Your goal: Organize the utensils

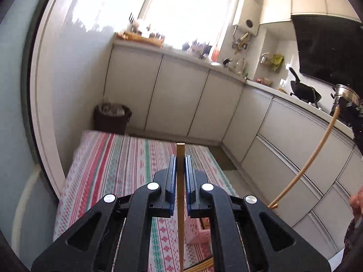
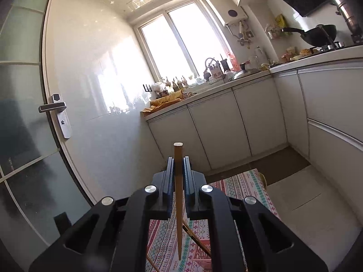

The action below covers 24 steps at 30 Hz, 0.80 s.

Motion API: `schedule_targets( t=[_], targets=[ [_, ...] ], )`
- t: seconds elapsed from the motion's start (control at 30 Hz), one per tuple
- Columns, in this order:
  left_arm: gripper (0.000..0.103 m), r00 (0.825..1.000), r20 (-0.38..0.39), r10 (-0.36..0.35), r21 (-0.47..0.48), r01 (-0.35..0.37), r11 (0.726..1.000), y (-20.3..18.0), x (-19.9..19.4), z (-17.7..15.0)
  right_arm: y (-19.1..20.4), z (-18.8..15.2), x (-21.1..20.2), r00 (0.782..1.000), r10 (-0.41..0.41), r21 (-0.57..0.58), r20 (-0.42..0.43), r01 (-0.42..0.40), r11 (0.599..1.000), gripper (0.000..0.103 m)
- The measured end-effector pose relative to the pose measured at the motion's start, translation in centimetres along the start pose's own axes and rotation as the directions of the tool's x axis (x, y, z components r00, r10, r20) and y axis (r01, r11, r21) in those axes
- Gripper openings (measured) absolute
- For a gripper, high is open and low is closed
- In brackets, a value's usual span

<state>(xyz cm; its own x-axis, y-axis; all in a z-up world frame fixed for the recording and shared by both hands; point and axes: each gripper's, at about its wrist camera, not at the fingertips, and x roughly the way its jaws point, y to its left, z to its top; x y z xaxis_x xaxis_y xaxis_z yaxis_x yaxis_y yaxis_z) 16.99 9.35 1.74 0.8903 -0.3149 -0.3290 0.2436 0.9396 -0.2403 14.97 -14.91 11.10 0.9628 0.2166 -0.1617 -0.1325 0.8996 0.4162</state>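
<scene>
Both the left gripper [image 1: 180, 158] and right gripper [image 2: 179, 159] are each clamping one upright wooden chopstick [image 1: 180, 176] [image 2: 178, 181] above the striped tablecloth [image 1: 109, 158], apparently for pairing them.

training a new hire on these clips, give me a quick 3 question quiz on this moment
1. True or false: the left gripper is shut on a chopstick.
2. What does the right gripper hold? A) a fork B) a chopstick C) nothing
3. Fill in: below both grippers lies a striped ____.

Key: 1 true; 2 B; 3 tablecloth
</scene>
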Motion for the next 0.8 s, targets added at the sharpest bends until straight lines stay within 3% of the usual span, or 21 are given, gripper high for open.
schedule_targets(
  t=[0.17, 0.33, 0.57, 0.8],
  targets=[
    [0.006, 0.993, 0.113, -0.019, 0.087, 0.009, 0.996, -3.2, -1.1, 2.6, 0.7, 0.6, 0.7, 1.000, 0.003, -0.040, 0.017, -0.003, 0.999, 0.008],
    [0.006, 0.982, 0.183, -0.046, 0.091, 0.029, 0.995, -5.1, -1.1, 4.6, 0.5, 1.1, 2.3, 0.999, -0.012, -0.077, 0.032, 0.015, 0.997, 0.008],
    [0.006, 0.975, 0.212, -0.069, 0.073, 0.054, 0.996, -6.5, 1.5, 4.9, -0.5, 0.3, 5.6, 0.999, -0.033, -0.137, 0.028, 0.037, 0.990, 0.008],
    [0.006, 0.980, 0.187, -0.065, 0.067, 0.053, 0.996, -6.8, 4.1, 2.1, -2.4, -2.8, 7.7, 0.999, -0.029, -0.124, -0.016, 0.027, 0.992, 0.008]
  ],
)
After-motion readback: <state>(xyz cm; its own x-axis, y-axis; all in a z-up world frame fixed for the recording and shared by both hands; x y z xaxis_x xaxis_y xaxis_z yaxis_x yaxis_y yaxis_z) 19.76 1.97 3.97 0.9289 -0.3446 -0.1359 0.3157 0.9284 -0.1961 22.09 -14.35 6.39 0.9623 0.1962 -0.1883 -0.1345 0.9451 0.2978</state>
